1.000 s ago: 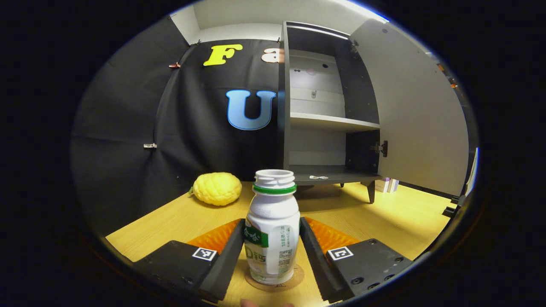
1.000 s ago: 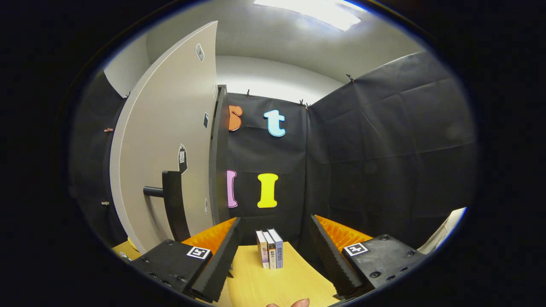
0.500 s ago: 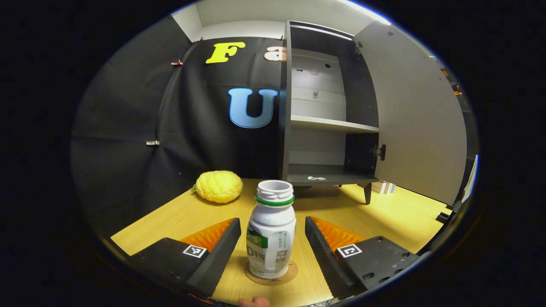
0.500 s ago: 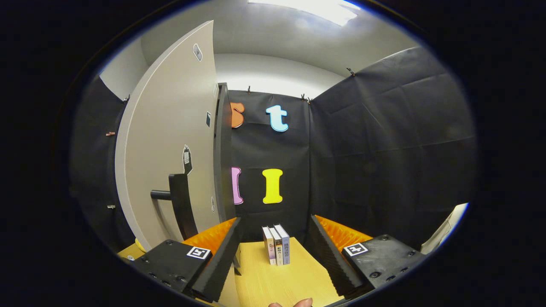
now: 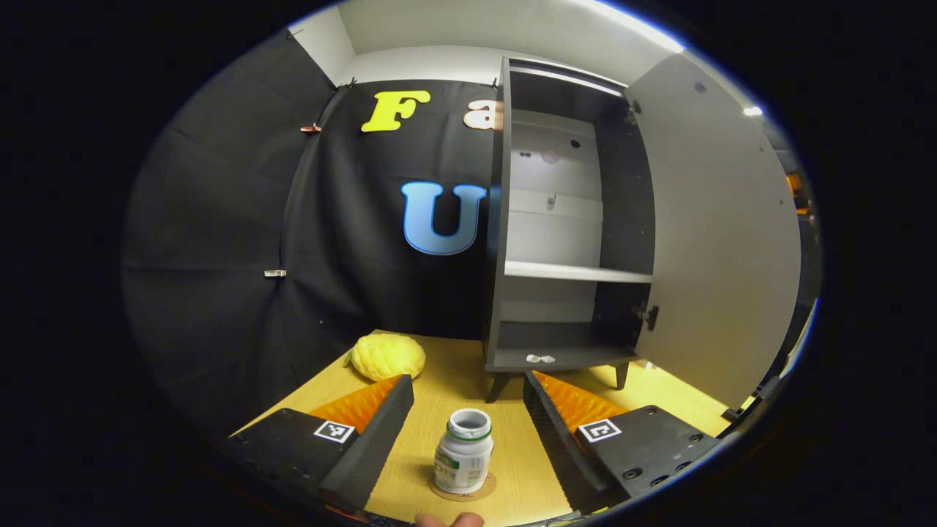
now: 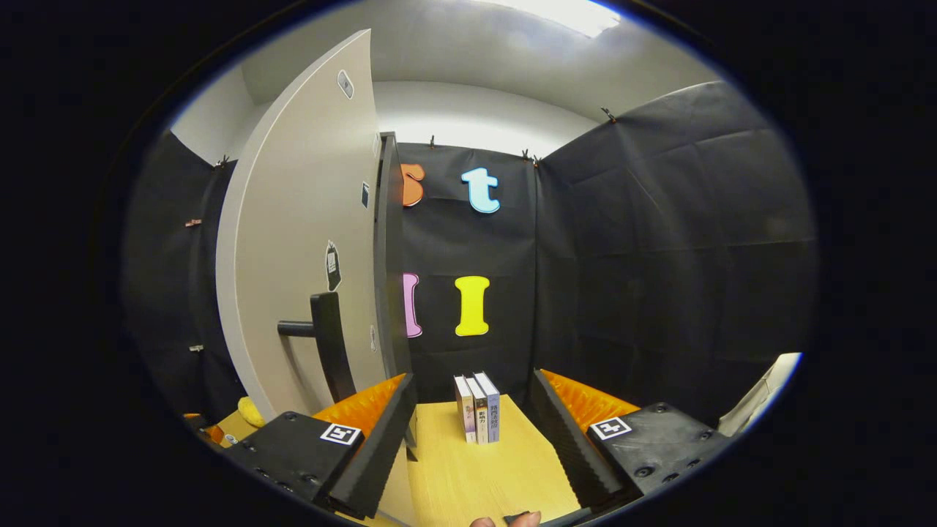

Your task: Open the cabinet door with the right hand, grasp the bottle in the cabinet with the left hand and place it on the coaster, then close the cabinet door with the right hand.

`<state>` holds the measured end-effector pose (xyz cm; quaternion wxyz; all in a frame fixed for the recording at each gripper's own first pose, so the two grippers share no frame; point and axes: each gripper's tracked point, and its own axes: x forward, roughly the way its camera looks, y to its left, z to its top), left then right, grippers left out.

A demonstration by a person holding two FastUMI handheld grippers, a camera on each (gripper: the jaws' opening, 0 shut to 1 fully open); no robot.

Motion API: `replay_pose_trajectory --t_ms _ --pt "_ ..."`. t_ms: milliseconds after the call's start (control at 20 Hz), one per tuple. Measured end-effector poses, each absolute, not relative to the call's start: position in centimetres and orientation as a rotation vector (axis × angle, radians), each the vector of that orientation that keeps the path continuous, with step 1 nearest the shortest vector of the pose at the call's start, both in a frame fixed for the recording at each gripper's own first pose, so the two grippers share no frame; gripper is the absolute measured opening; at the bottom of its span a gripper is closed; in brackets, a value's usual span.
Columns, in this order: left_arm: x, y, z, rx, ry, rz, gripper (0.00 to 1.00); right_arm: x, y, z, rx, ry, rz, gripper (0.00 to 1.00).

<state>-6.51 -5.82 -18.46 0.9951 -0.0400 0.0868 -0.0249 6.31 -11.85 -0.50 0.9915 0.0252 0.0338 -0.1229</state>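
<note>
- Left gripper view shows the bottle (image 5: 464, 451) standing upright on the round coaster (image 5: 484, 490), which is where the task wants it; judging from that, the placing step looks done.
- The left tongs (image 5: 468, 424) are spread wide, with clear tabletop on either side of the bottle and neither finger touching it, so the bottle stands on its own base and is free of any grip.
- The tabletop (image 5: 454, 373) also carries a yellow knobbly fruit (image 5: 387, 356) near the booth wall, well apart from the coaster and out of the way.
- The cabinet (image 5: 564, 241) stands at the back with its door (image 5: 721, 241) swung fully out to the side, leaving the shelf and floor of the cabinet bare of any bottle; the door is open because closing it is the step left.
- In the right gripper view the right tongs (image 6: 472, 421) are parted and hold nothing, pointing past the door's edge toward three books (image 6: 477, 408) at the far wall.
- The door handle (image 6: 322, 344) sits off to the left of those tongs, near but not between them, so I judge the next move calls for reaching to the door to push it shut.
</note>
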Motion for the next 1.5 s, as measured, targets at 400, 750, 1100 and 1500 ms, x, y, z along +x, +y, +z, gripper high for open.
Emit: replay_pose_trajectory --t_ms 400,750,1100,1500 --pt "-5.5 -1.2 -10.6 -0.034 0.168 0.014 0.95 5.6 -11.4 0.0 0.049 0.058 -0.264 0.97" --pt "-5.6 3.0 -4.6 -0.034 0.113 0.059 0.95 5.2 -10.3 -0.7 0.080 0.067 -0.281 0.96" --pt "-5.7 3.1 -3.9 -0.076 0.089 0.033 0.95 5.5 -3.5 -1.1 0.116 0.096 -0.215 0.98" --pt "-5.8 2.8 -5.1 -0.087 0.117 0.008 0.95 7.7 5.7 -1.7 0.195 0.097 -0.095 0.98"
